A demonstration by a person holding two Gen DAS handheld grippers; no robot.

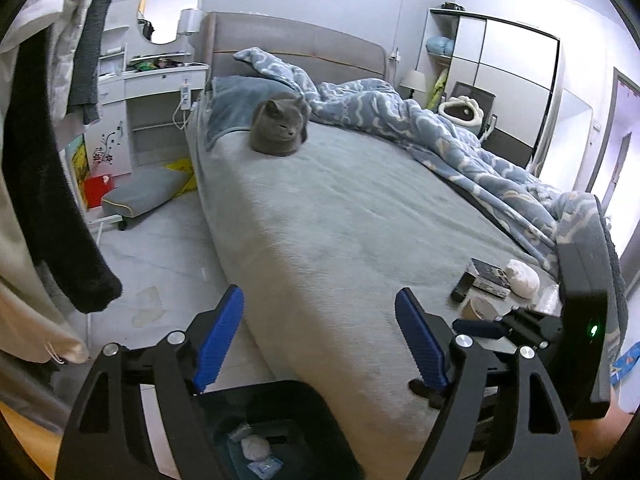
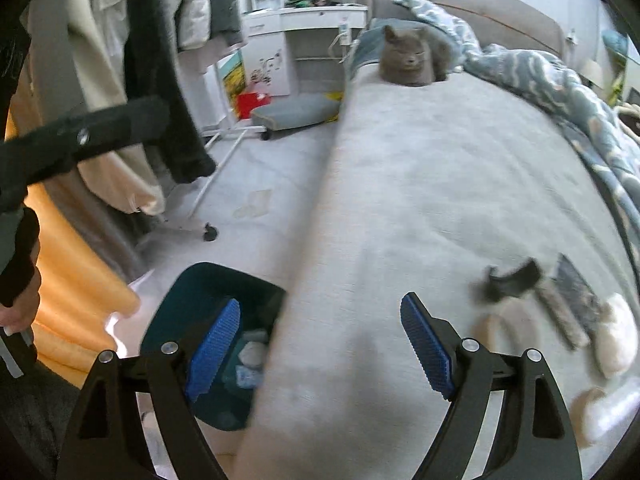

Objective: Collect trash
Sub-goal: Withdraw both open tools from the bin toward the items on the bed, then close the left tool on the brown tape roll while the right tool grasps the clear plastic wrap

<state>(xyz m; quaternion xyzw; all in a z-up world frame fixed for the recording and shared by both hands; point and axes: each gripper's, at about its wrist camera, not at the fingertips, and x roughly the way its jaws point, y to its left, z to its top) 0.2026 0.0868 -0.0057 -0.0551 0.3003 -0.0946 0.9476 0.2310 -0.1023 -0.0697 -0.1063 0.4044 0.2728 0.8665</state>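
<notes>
A dark bin (image 1: 320, 404) stands on the floor beside the bed and holds crumpled white trash (image 1: 254, 446); it also shows in the right wrist view (image 2: 176, 300). My left gripper (image 1: 320, 340) is open and empty above the bin and the bed's edge. My right gripper (image 2: 320, 344) is open and empty over the bed's edge. On the bed's near right lie a white crumpled wad (image 1: 522, 278), a paper cup (image 1: 480, 308), a small black box (image 1: 463, 286) and a dark packet (image 1: 490, 276); they appear blurred in the right wrist view (image 2: 616, 340).
A grey cat (image 1: 280, 128) sits on the grey bed (image 1: 340, 220) near the pillow. A blue quilt (image 1: 460, 140) is heaped along the far side. Clothes hang on a rack (image 1: 48, 140) at left. A grey cushion (image 1: 144, 192) lies on the floor.
</notes>
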